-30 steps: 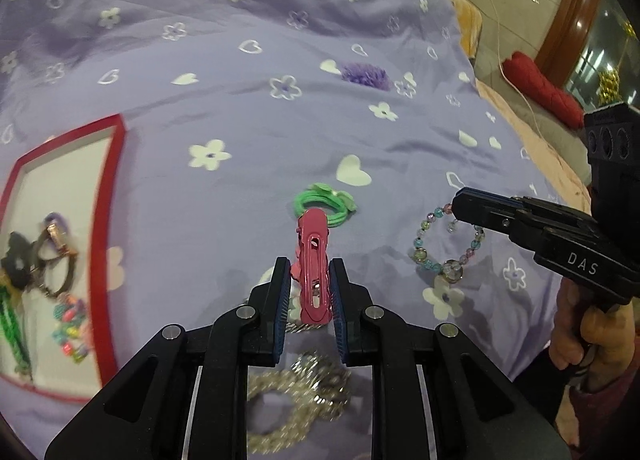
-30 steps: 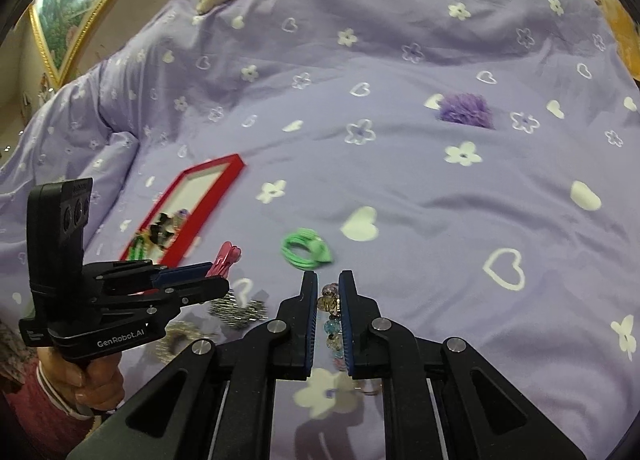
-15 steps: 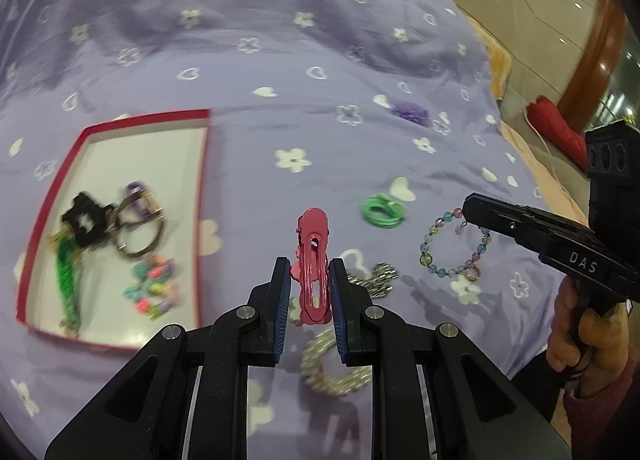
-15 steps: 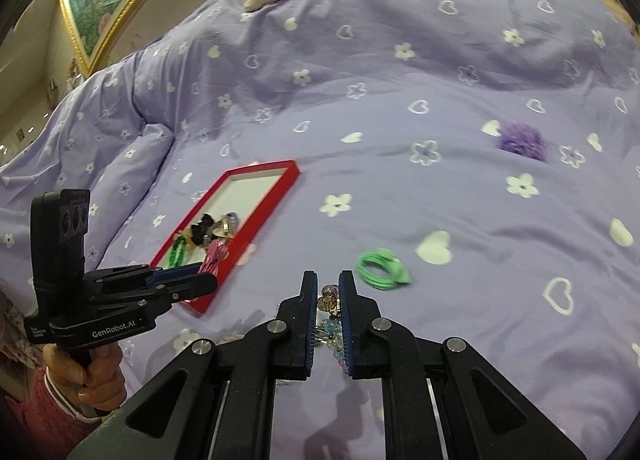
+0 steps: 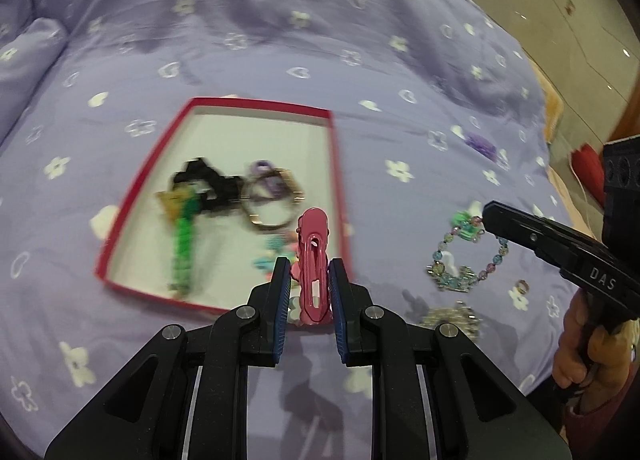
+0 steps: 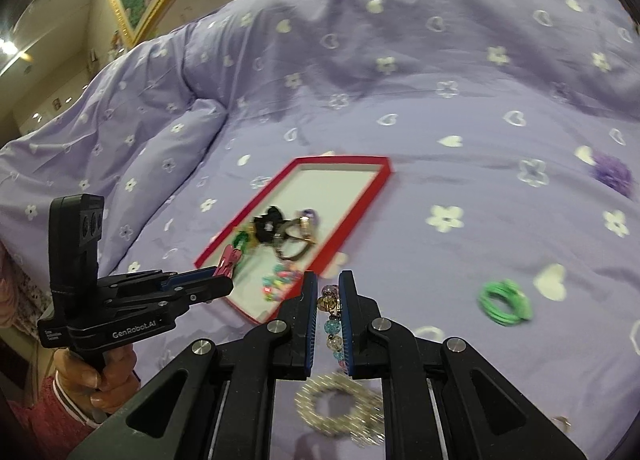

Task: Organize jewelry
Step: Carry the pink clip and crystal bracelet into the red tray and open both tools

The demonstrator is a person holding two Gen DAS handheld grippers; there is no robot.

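My left gripper [image 5: 308, 280] is shut on a pink hair clip [image 5: 313, 260] and holds it above the near right corner of the red-rimmed tray [image 5: 336, 163]. It also shows in the right wrist view [image 6: 224, 276], with the clip [image 6: 229, 258] over the tray [image 6: 360, 215]. My right gripper [image 6: 329, 300] is shut on a pastel bead bracelet [image 6: 333, 324] that hangs from its tip [image 5: 486, 211], the loop [image 5: 472, 256] dangling to the right of the tray. The tray holds a black bow, rings, a green chain and coloured beads.
A green coil hair tie [image 6: 506, 302] lies on the purple bedspread [image 6: 440, 79] right of the tray. A silver sparkly bracelet [image 6: 340, 404] lies under my right gripper. A purple scrunchie [image 6: 612, 173] lies far right. A small ring [image 5: 520, 286] lies near the bed edge.
Both grippers have moved left toward the tray with their loads. The pink clip now hangs over the tray's near right corner; the bead bracelet has lifted off the bedspread.
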